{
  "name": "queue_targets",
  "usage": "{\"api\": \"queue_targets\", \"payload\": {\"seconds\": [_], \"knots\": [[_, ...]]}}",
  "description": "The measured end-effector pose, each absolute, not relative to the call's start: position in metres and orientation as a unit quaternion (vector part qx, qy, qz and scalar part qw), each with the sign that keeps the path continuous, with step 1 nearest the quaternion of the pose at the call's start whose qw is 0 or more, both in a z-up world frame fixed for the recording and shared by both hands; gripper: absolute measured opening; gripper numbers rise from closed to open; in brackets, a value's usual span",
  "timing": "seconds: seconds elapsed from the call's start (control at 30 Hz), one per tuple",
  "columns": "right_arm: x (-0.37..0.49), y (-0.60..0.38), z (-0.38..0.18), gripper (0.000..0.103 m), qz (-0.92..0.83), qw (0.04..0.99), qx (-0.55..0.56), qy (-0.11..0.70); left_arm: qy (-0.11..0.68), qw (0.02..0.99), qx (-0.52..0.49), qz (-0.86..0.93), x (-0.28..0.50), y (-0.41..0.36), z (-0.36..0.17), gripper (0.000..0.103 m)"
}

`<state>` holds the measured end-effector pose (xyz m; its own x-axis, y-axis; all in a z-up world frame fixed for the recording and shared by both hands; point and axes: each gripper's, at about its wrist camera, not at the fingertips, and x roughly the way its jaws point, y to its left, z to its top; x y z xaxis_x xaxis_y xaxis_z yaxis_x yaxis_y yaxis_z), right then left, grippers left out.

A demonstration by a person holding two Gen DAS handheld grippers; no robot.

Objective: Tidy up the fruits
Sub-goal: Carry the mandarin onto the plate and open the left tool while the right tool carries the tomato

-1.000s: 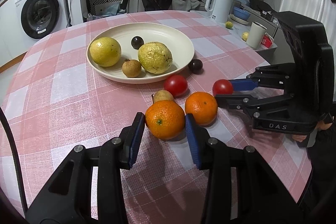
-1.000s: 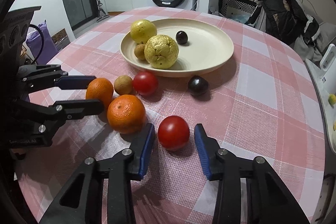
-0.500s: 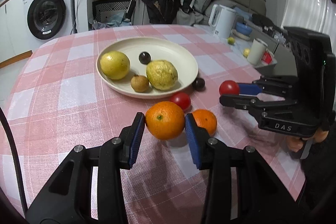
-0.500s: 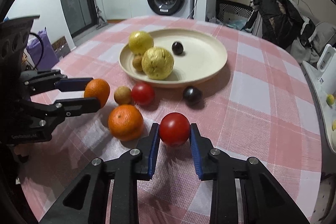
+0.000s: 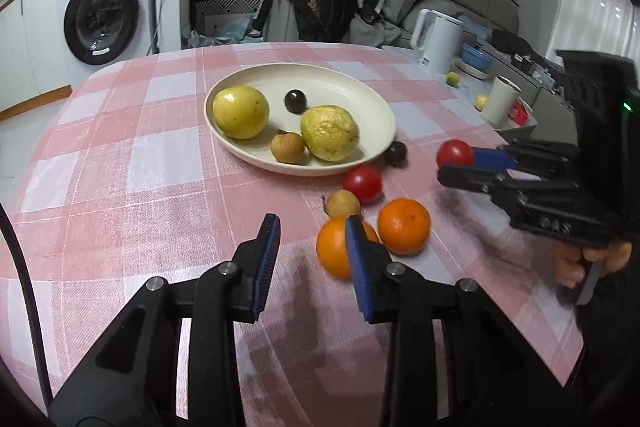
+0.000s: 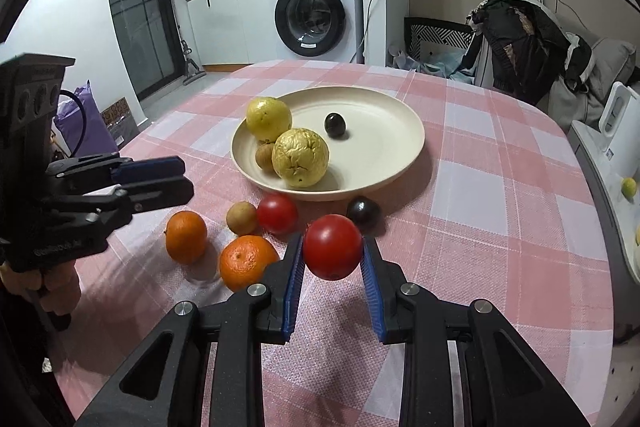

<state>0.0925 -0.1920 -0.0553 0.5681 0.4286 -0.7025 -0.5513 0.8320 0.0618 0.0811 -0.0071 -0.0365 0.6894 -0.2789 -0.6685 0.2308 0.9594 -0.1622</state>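
Observation:
My right gripper (image 6: 330, 269) is shut on a red tomato (image 6: 332, 247) and holds it above the checked cloth; it shows in the left wrist view (image 5: 454, 153) too. My left gripper (image 5: 312, 259) is open and empty. An orange (image 5: 334, 251) lies on the cloth just right of its right finger. A second orange (image 5: 404, 226), a small brown fruit (image 5: 342, 203), another tomato (image 5: 362, 183) and a dark plum (image 5: 396, 153) lie in front of the cream plate (image 5: 352, 95). The plate holds two yellow fruits, a brown fruit and a dark plum.
A white kettle (image 5: 436, 41), a cup (image 5: 500, 101) and small fruits stand on a side surface to the right. A washing machine (image 6: 318, 7) and a chair with dark clothes (image 6: 520, 43) stand beyond the table.
My left gripper has opened and let go of the orange, which now lies on the cloth to its right. My right gripper has lifted the tomato higher.

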Motion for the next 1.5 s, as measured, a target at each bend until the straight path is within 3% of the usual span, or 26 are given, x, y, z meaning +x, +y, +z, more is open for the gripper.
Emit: {"api": "queue_targets", "payload": {"seconds": [0.13,0.17,0.43,0.63,1.5], "knots": [[0.092,-0.194,-0.053,0.029,0.279,0.883,-0.08,0.369,0.359,0.922,-0.017,-0.146,0.075,-0.015,-0.034,0.066],[0.092,-0.195,-0.053,0.029,0.279,0.883,-0.08,0.369,0.358,0.922,-0.013,-0.148,0.075,-0.018,-0.035,0.068],[0.091,-0.195,-0.052,0.029,0.278,0.884,-0.079,0.368,0.399,0.906,0.019,-0.141,0.086,-0.033,-0.052,0.064],[0.09,-0.195,-0.052,0.029,0.28,0.884,-0.08,0.367,0.414,0.896,0.023,-0.161,0.093,-0.041,-0.059,0.035],[0.092,-0.197,-0.046,0.029,0.281,0.888,-0.073,0.355,0.35,0.929,-0.027,-0.118,0.117,-0.001,-0.025,0.035]]}}
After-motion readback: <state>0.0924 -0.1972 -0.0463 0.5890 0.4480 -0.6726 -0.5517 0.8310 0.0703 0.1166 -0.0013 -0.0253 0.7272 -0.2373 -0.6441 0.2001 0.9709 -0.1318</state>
